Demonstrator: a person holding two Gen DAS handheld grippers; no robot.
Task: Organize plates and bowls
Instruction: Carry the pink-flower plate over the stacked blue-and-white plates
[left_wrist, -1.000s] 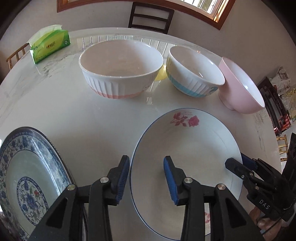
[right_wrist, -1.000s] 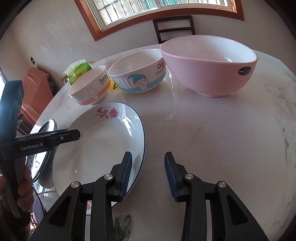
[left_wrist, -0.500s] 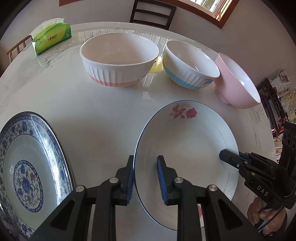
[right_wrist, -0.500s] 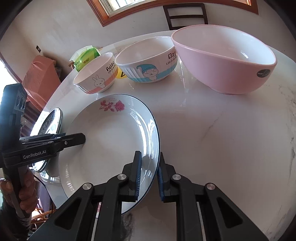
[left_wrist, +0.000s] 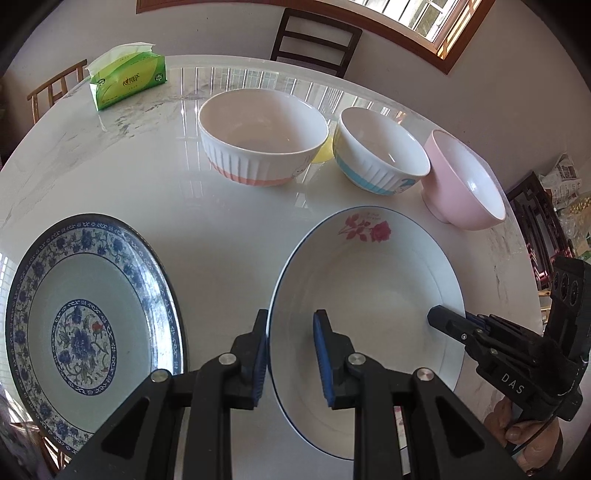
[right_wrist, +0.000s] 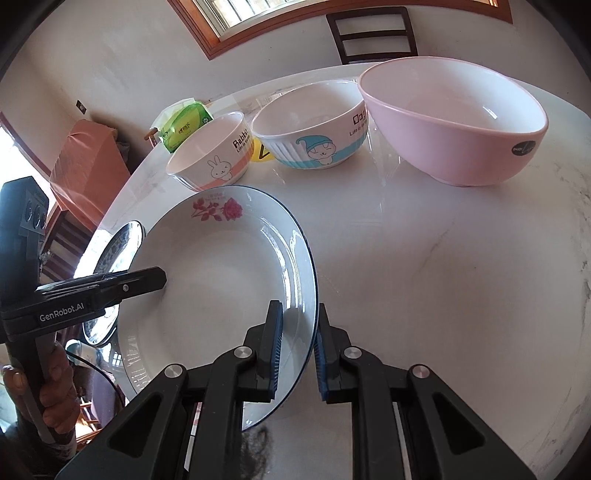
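At the near edge of the glossy white marble worktop (left_wrist: 229, 236), the white glazed rose-painted plate (left_wrist: 369, 291) is held by opposite rims: left claw (left_wrist: 290, 354) and right claw (right_wrist: 298, 350) both clamp it. It looks stiff, slick and breakable, so grips belong on the rim. A blue-patterned plate (left_wrist: 92, 314) lies just beside it.

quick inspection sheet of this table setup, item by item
surface: round white marble table, glossy.
job's things: rose plate; blue floral plate to its left; rabbit bowl, blue-band bowl and pink bowl in a row behind.
clutter: green tissue pack; small yellow thing between two bowls.
grippers: left gripper and right gripper clamp opposite rims of the rose plate; both jaws closed in during the last second.
cables: dark cable by the left hand.
surroundings: dark chair, window, wall.
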